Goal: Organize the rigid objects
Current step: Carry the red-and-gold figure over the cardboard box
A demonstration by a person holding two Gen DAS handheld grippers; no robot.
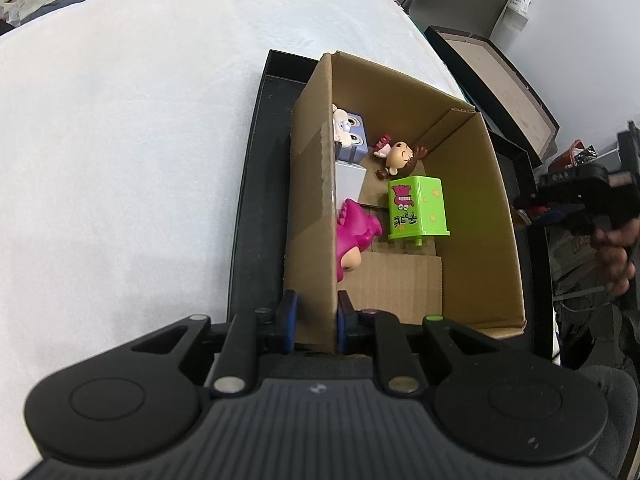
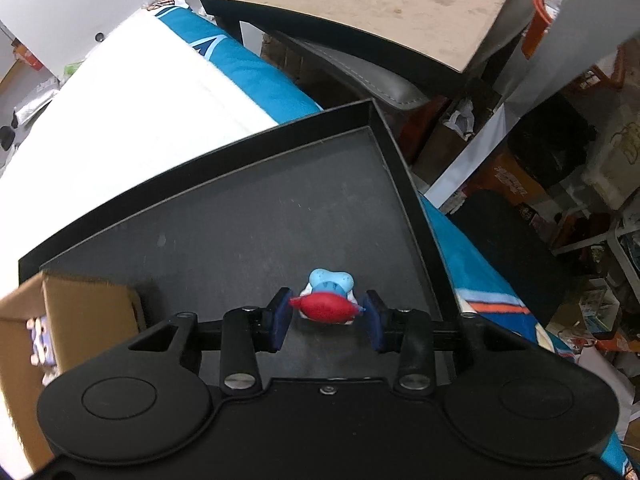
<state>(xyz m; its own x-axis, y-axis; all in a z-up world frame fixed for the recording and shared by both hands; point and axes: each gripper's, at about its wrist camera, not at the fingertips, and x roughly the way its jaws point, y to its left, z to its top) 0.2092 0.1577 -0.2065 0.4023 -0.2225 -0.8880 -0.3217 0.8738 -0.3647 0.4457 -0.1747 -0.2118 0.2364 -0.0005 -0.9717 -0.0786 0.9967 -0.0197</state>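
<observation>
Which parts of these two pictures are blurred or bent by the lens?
Left wrist view: sharp, but the fisheye bows the black tray and the cardboard box. Right wrist view: the figurine is sharp; the box at the left edge smears.

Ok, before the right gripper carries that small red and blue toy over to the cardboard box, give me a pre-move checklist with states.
1. Right gripper closed on red and blue toy: ok, pads touch both ends.
2. Toy lifted clear of black tray: cannot tell.
3. Left gripper steadying cardboard box wall: ok, wall clamped.
4. Free floor in box: ok, bare cardboard beside green block.
5. Pink figure and brown-haired doll inside, out of the way: ok.
</observation>
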